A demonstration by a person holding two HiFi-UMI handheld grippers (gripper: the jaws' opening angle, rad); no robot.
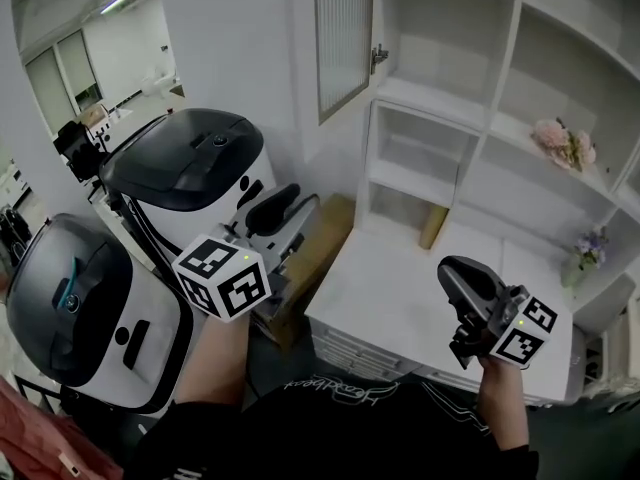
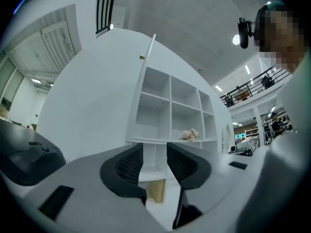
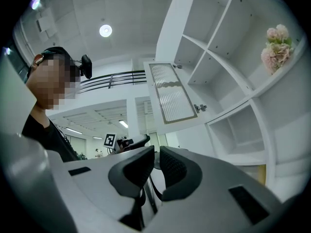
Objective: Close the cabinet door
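Fingers of the left gripper stand spread, with a clear gap between the ribbed pads and nothing in it. Through that gap show a low white shelf compartment and a tan board leaning inside it. The cabinet door stands high above these fingers and a little to the left of the gap. It is seen edge-on as a thin white strip, swung out from the white shelf unit, and is well apart from the pads.

In the head view the left gripper is held up over a cardboard box. The door, with its ribbed pane and small metal handle, hangs open beyond and above the fingertips, untouched.

The right gripper has its fingers pressed close together, only a narrow slit between the pads, and they pinch nothing. From there the door lies above the fingertips and slightly to their right, well clear of them. Its handle is on the edge nearer the shelves.

In the head view the right gripper hovers over the white counter, far below and to the right of the door. Pink flowers sit on a shelf beyond it.
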